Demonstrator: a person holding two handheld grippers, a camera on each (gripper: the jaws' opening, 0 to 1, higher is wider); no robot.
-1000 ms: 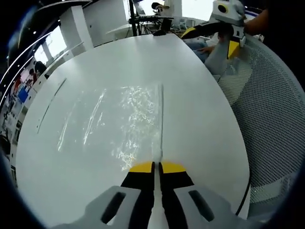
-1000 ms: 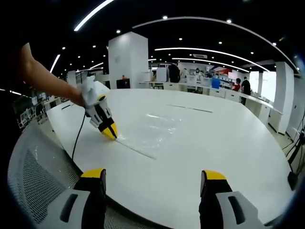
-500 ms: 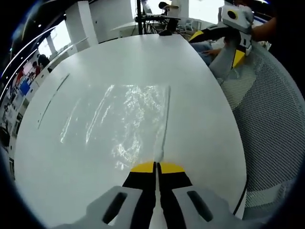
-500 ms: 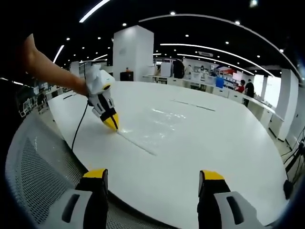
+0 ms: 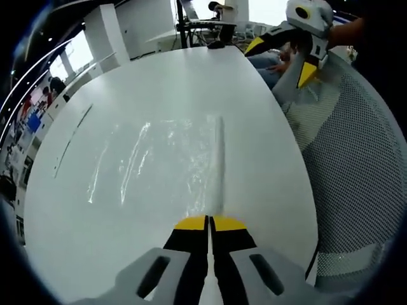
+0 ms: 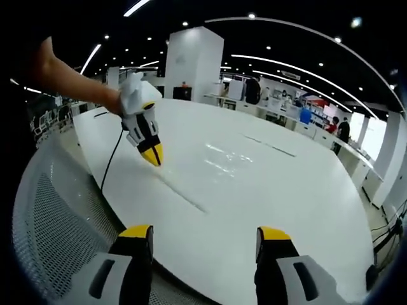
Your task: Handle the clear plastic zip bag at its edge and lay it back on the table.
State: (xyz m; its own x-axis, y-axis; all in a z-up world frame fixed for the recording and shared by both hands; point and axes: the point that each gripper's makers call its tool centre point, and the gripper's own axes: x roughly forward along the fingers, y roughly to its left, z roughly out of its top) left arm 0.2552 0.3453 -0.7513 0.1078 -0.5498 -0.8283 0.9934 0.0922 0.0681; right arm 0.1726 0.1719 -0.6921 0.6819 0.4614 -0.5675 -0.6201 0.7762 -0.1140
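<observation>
The clear plastic zip bag [image 5: 168, 162] lies flat on the white table [image 5: 159, 82], its crinkled film catching glints of light, its zip edge [image 5: 219, 159] running as a straight pale strip from the middle of the left gripper view down toward six o'clock. There the left gripper [image 5: 208, 222] has its yellow-tipped jaws pressed together on the near end of that strip, pinching the bag's edge. In the right gripper view the bag [image 6: 219, 159] shows as a shiny patch near the centre, with the left gripper [image 6: 152, 154] at about ten o'clock, tips down on the zip edge [image 6: 181, 194], held by a person's bare forearm [image 6: 70, 79] and trailing a black cable [image 6: 109, 166].

The right gripper [image 6: 203, 232] has its jaws spread wide with nothing between them, off the table's near edge, above a grey mesh chair [image 6: 57, 222]. In the left gripper view it [image 5: 280, 54] appears at one o'clock beyond the table edge, over the same chair [image 5: 356, 165]. An open office with a white column [image 6: 194, 60] and ceiling lights [image 6: 146, 7] lies beyond.
</observation>
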